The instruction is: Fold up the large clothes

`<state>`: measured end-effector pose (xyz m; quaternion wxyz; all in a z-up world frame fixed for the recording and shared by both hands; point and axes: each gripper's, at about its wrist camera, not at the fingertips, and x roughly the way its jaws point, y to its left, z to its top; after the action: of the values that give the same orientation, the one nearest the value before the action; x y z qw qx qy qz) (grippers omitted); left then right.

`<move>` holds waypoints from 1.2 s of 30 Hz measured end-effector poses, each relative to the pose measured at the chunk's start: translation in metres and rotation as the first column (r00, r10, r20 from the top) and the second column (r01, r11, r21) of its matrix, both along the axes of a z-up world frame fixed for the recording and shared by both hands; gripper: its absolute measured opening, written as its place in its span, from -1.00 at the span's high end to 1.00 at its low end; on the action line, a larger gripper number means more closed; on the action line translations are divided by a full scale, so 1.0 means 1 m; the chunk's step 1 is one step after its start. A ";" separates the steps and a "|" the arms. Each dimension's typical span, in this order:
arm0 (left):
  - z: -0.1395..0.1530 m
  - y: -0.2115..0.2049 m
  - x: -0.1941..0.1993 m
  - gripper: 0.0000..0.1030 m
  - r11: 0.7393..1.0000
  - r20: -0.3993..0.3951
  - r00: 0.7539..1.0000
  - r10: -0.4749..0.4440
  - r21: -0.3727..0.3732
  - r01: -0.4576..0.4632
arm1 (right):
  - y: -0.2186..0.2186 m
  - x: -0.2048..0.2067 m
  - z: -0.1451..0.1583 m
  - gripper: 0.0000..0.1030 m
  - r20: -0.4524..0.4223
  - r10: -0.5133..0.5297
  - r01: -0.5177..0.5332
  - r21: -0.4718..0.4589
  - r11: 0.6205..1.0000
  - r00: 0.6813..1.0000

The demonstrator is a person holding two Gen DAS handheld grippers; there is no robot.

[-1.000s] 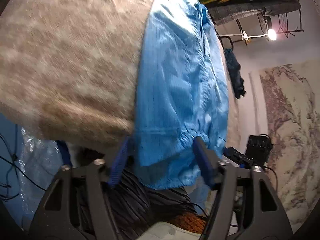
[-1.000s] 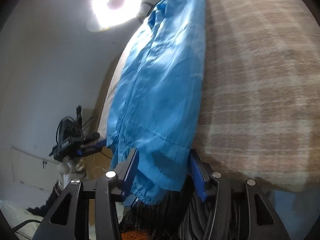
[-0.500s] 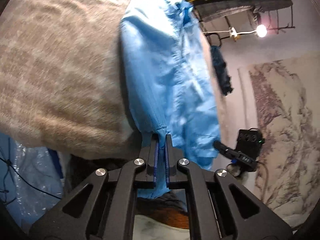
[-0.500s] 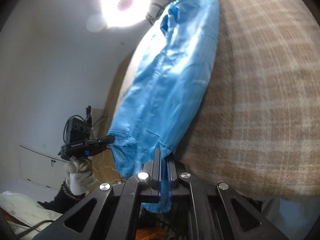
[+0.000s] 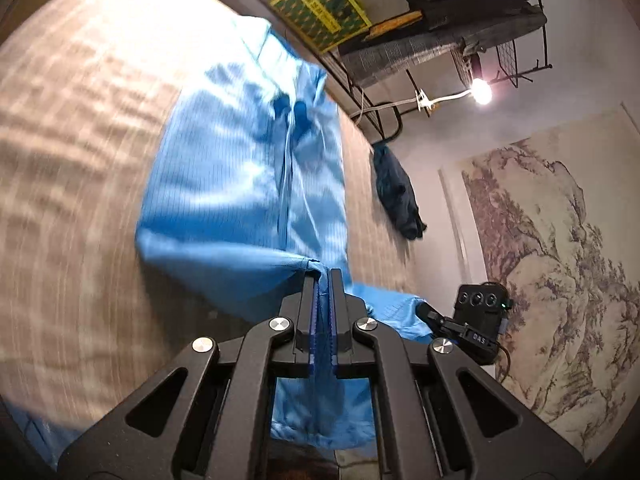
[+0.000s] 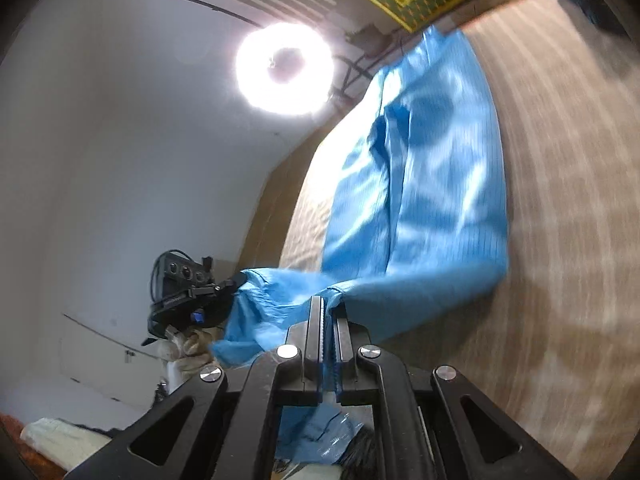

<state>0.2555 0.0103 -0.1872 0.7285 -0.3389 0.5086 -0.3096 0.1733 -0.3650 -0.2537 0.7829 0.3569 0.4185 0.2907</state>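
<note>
A large bright blue garment (image 5: 244, 184) lies lengthwise on a beige plaid bed cover (image 5: 72, 200). My left gripper (image 5: 323, 276) is shut on the garment's near hem, lifted off the cover. In the right wrist view the same garment (image 6: 436, 184) stretches away, and my right gripper (image 6: 329, 304) is shut on the other near corner of the hem. Each gripper shows in the other's view: the right one (image 5: 436, 320) and the left one (image 6: 224, 286), both with blue cloth bunched at the jaws.
A metal rack with folded clothes (image 5: 460, 16) and a lamp (image 5: 480, 94) stand beyond the bed. A dark blue garment (image 5: 398, 196) lies at the bed's far side. A ring light (image 6: 284, 68) glares. A yellow-green box (image 5: 320, 6) sits at the far end.
Both grippers closed on the hem, then lifted it and carried it forward over the garment. The near end now hangs folded between them and more of the bed shows.
</note>
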 end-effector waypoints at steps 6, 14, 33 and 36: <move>-0.014 -0.011 0.064 0.96 0.998 -0.010 0.998 0.058 0.022 -0.057 | -0.014 0.053 0.003 0.98 -0.027 -0.085 0.084 -0.047 0.995 0.996; -0.051 -0.022 0.125 0.96 0.973 -0.025 0.990 0.137 0.192 -0.130 | -0.034 0.127 -0.028 0.98 -0.152 -0.180 0.163 -0.117 0.980 0.972; -0.034 -0.005 0.129 -0.06 0.946 0.110 0.982 0.155 0.269 -0.180 | -0.055 0.149 -0.016 -0.10 -0.076 -0.213 0.193 -0.211 0.958 0.974; -0.032 -0.011 0.122 -0.06 0.941 0.139 0.987 0.086 0.314 -0.126 | -0.044 0.140 -0.006 0.12 -0.013 -0.150 0.140 -0.297 0.945 0.989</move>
<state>0.3775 -0.0006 -0.2194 0.8197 -0.2224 0.4872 -0.2031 0.3133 -0.4091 -0.2593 0.8391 0.2710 0.4436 0.1603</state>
